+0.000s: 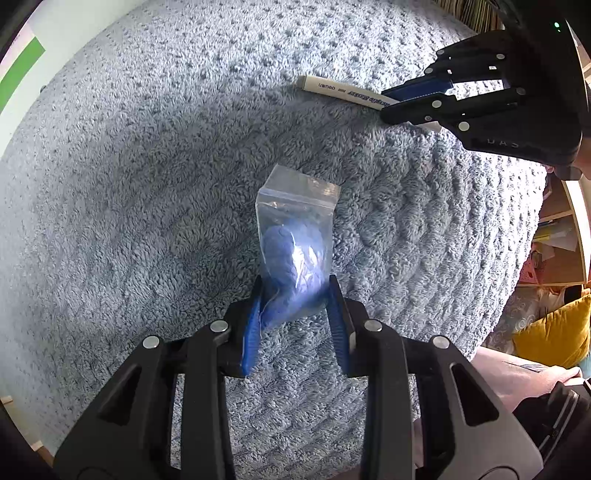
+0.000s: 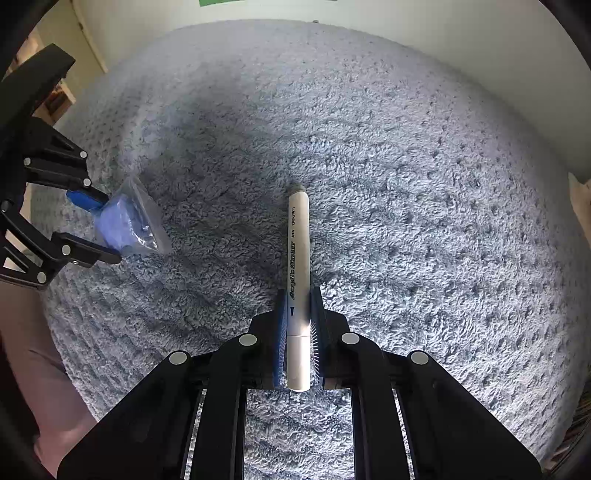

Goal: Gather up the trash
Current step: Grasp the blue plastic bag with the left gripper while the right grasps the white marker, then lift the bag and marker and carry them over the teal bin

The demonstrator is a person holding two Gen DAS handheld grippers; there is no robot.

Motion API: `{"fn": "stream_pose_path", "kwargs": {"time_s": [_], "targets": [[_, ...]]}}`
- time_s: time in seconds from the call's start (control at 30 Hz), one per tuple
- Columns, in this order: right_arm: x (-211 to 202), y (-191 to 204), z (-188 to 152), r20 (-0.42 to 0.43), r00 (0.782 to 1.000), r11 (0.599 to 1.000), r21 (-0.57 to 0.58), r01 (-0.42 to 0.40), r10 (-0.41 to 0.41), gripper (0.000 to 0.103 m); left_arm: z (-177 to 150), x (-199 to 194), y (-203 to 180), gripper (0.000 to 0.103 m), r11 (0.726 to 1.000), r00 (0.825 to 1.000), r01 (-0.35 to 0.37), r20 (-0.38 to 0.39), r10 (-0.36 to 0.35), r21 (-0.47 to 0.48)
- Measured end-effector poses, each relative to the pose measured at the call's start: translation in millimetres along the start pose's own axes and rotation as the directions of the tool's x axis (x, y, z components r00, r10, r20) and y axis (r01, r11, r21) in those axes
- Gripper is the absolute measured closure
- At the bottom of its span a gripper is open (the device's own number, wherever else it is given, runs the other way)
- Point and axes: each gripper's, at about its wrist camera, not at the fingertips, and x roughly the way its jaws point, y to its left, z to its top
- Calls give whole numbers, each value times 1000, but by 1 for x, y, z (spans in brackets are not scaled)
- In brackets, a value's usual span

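A small clear plastic bag (image 1: 295, 221) with crumpled blue material inside lies on a fluffy blue-grey rug (image 1: 147, 184). My left gripper (image 1: 295, 280) points down at it, and both blue pads press on the bag's near end. The right wrist view shows the same bag (image 2: 136, 221) at the left, held in the left gripper (image 2: 110, 229). A white acrylic marker (image 2: 298, 236) lies lengthwise on the rug, and my right gripper (image 2: 299, 293) is shut on its near half. In the left wrist view the marker (image 1: 343, 90) and right gripper (image 1: 386, 105) are at the upper right.
The rug (image 2: 424, 184) fills both views. A white wall (image 2: 443, 29) borders its far side, with a green strip (image 1: 22, 74) on it. A wooden shelf (image 1: 561, 236) and a yellow cushion (image 1: 554, 332) sit off the rug's right edge. A person's forearm (image 1: 517, 373) is at the lower right.
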Motion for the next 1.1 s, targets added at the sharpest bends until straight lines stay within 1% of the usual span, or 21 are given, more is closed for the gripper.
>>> {"fn": "stream_pose_path", "kwargs": {"time_s": [0.2, 0.3, 0.43, 0.63, 0.73, 0.8, 0.9, 1.03, 1.1], "targets": [[-28, -10, -9, 31, 1000, 999, 50, -1, 0, 90, 4, -20, -5, 74, 999, 999, -7, 36, 5, 44], [-45, -13, -13, 53, 998, 997, 75, 13, -17, 90, 8, -31, -10, 74, 997, 998, -10, 58, 6, 79], [-70, -18, -25, 80, 995, 991, 124, 48, -58, 90, 12, -43, -20, 74, 991, 997, -9, 83, -2, 132], [-97, -12, -51, 89, 988, 968, 230, 105, -128, 90, 16, -52, -44, 74, 971, 994, -7, 105, -19, 240], [-106, 3, -67, 82, 983, 949, 284, 137, -166, 90, 10, -54, -52, 74, 953, 993, 3, 108, -38, 302], [-110, 16, -79, 74, 979, 933, 323, 158, -191, 90, 8, -56, -60, 74, 936, 993, 14, 109, -56, 351], [-118, 32, -100, 56, 973, 903, 387, 185, -224, 90, 2, -59, -75, 74, 900, 991, 18, 109, -73, 436], [-129, 60, -129, 27, 961, 845, 484, 228, -275, 90, -6, -57, -97, 74, 833, 989, 40, 96, -112, 553], [-135, 76, -146, 10, 954, 809, 533, 248, -300, 90, -12, -56, -112, 74, 791, 988, 54, 80, -129, 609]]}}
